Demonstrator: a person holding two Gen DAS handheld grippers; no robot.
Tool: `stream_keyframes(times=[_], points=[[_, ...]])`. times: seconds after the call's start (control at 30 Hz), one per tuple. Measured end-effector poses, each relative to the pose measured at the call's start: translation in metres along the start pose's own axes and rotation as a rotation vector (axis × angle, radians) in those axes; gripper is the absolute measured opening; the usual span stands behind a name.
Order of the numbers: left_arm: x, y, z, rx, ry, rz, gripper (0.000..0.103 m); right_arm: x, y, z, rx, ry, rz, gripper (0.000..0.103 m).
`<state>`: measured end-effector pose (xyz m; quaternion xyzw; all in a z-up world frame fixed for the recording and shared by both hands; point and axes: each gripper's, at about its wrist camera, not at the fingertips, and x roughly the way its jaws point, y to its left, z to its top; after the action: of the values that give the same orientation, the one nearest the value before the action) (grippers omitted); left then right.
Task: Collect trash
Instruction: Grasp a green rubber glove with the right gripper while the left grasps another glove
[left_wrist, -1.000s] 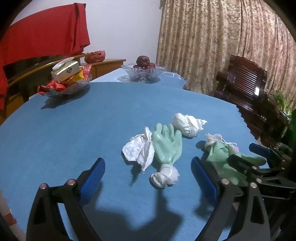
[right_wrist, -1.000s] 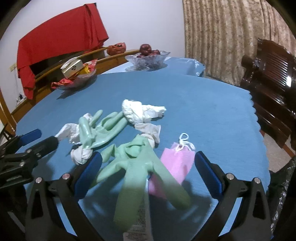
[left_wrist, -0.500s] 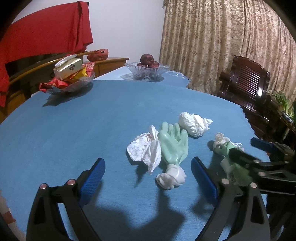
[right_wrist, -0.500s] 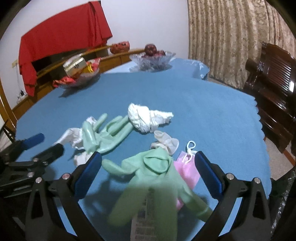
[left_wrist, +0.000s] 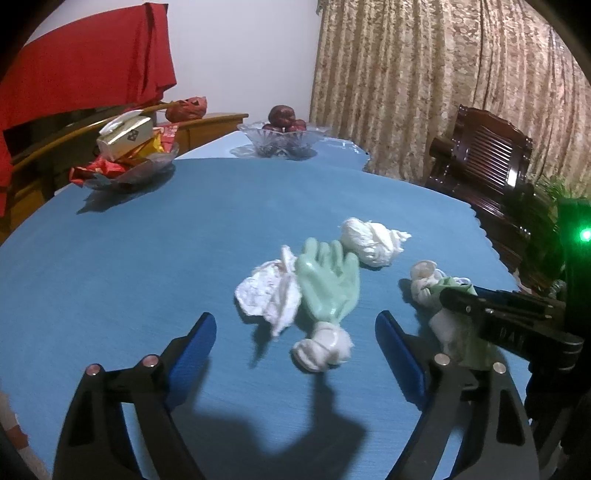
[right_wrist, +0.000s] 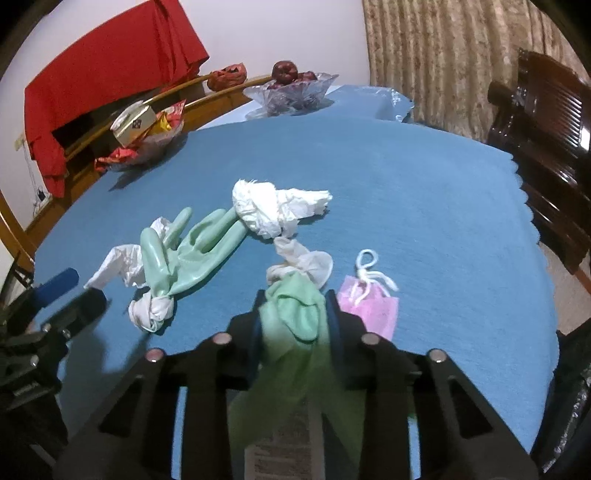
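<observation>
Right gripper (right_wrist: 293, 325) clamps green glove (right_wrist: 295, 314), seemingly mid-table.

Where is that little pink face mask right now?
In the right wrist view, the pink mask lies on the blue tablecloth, just right of the right tool that grips a green glove.

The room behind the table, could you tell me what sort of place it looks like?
Probably a home dining or living room: heavy curtains, a carved wooden chair, and glass bowls of fruit and snacks on the table.
</observation>
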<state>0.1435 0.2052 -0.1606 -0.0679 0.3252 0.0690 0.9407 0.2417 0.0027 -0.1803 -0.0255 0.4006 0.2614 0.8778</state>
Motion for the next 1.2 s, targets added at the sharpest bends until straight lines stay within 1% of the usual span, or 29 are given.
stream_keyframes(times=[0.13, 0.2, 0.3, 0.4, 0.47, 0.53, 0.57, 0.67, 0.73, 0.83, 0.87, 0.97, 1.03, 1.2], points=[[0.003, -0.012, -0.003, 0.015, 0.011, -0.022, 0.082, -0.018, -0.008, 0.0, 0.026, -0.047, 0.014, 0.02], [0.008, -0.018, -0.005, 0.023, 0.029, -0.028, 0.079, -0.027, -0.011, -0.001, 0.035, -0.065, 0.019, 0.02], [0.02, -0.023, -0.009, 0.029, 0.054, -0.017, 0.075, -0.034, -0.017, -0.002, 0.042, -0.074, 0.015, 0.019], [0.032, -0.025, -0.011, 0.025, 0.082, -0.019, 0.069, -0.037, -0.021, -0.005, 0.043, -0.073, 0.006, 0.019], [0.043, -0.027, -0.01, 0.022, 0.122, -0.025, 0.06, -0.038, -0.022, -0.006, 0.037, -0.071, 0.003, 0.019], [0.047, -0.028, -0.01, 0.018, 0.14, -0.026, 0.055, -0.038, -0.023, -0.007, 0.036, -0.069, 0.005, 0.02], [0.047, -0.028, -0.01, 0.017, 0.14, -0.024, 0.053, -0.038, -0.023, -0.008, 0.034, -0.069, 0.007, 0.02], [0.042, -0.03, -0.011, 0.01, 0.137, -0.013, 0.053, -0.041, -0.02, -0.009, 0.015, -0.072, 0.001, 0.019], [0.038, -0.031, -0.013, 0.005, 0.134, -0.022, 0.053, -0.043, -0.018, -0.01, 0.008, -0.074, 0.001, 0.019], [0.037, -0.036, -0.017, 0.026, 0.132, -0.025, 0.052, -0.045, -0.018, -0.012, 0.007, -0.069, 0.001, 0.019], [0.038, -0.036, -0.017, 0.028, 0.136, -0.024, 0.046, -0.045, -0.019, -0.014, 0.009, -0.065, -0.003, 0.019], [0.035, -0.037, -0.014, 0.016, 0.138, -0.041, 0.038, -0.049, -0.022, -0.018, 0.013, -0.061, -0.009, 0.019], [0.028, -0.039, -0.013, 0.012, 0.132, -0.058, 0.037, -0.051, -0.024, -0.019, 0.016, -0.06, -0.014, 0.019], [0.012, -0.048, -0.015, 0.024, 0.117, -0.08, 0.037, -0.055, -0.028, -0.024, 0.023, -0.056, -0.03, 0.019]])
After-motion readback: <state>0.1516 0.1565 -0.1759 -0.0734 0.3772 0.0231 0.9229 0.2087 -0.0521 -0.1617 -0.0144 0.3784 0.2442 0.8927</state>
